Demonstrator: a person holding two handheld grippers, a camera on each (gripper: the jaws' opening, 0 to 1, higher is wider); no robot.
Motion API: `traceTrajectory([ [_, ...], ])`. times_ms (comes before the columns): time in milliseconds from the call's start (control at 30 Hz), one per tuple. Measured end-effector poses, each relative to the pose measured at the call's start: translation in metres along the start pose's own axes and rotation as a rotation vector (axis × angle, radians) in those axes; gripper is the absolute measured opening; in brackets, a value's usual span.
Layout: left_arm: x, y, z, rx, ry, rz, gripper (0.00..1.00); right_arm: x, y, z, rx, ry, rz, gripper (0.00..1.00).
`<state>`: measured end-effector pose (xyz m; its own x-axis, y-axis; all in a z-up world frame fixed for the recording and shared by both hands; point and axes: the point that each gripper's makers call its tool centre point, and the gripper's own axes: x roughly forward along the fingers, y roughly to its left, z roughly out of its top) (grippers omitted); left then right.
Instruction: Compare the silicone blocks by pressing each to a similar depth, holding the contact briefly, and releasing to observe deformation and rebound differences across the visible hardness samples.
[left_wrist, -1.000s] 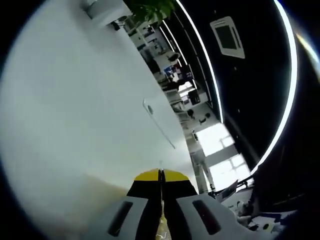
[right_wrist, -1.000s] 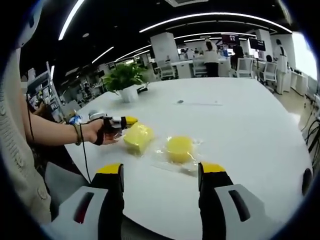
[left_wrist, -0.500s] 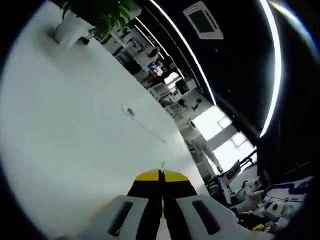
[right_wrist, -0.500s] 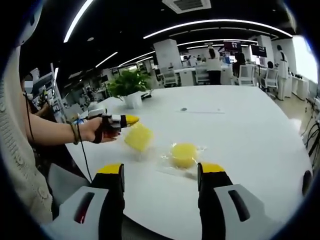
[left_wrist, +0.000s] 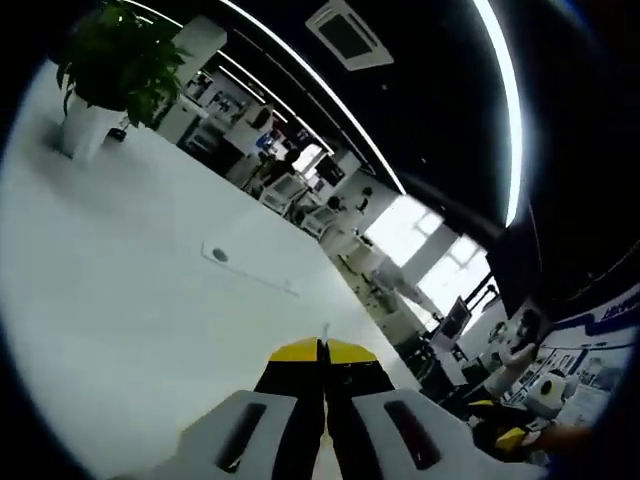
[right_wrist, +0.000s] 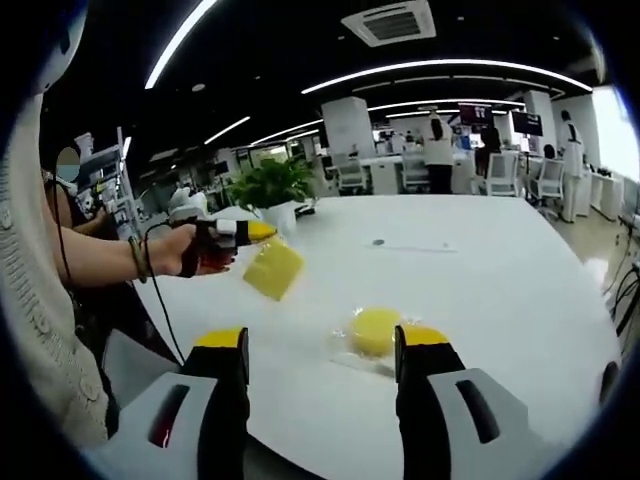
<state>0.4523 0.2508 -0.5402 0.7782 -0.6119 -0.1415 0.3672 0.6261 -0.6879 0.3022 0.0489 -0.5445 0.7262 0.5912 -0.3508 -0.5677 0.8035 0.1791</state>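
Your left tool (right_wrist: 262, 233) pinches the square block (right_wrist: 272, 268), lifted off the desk (right_wrist: 500, 290). Your right tool (right_wrist: 320, 345) is spread, with the round block (right_wrist: 375, 328) lying on the desk between its jaws.

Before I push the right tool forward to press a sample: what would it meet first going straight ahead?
Probably the round yellow block in its clear wrap, on the white table just beyond the open right tool, slightly right of centre; depth is unclear.

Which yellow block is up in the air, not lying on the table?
The square yellow block, hanging tilted from the left gripper. The round yellow block lies on the white table in clear wrapping, near the right gripper.
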Motion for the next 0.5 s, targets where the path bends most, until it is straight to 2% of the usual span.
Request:
traceTrajectory([
  [300, -0.015, -0.034, 0.027, 0.04, -0.031, -0.054, 0.0, 0.003, 0.004, 0.013, -0.041, -0.026, 0.029, 0.55],
  [367, -0.018, -0.039, 0.032, 0.075, -0.04, -0.056, 0.0, 0.005, 0.005, 0.015, -0.05, -0.028, 0.034, 0.54],
  [500, -0.02, -0.052, 0.034, 0.115, -0.025, -0.075, 0.0, 0.008, 0.009, 0.019, -0.06, -0.035, 0.048, 0.54],
])
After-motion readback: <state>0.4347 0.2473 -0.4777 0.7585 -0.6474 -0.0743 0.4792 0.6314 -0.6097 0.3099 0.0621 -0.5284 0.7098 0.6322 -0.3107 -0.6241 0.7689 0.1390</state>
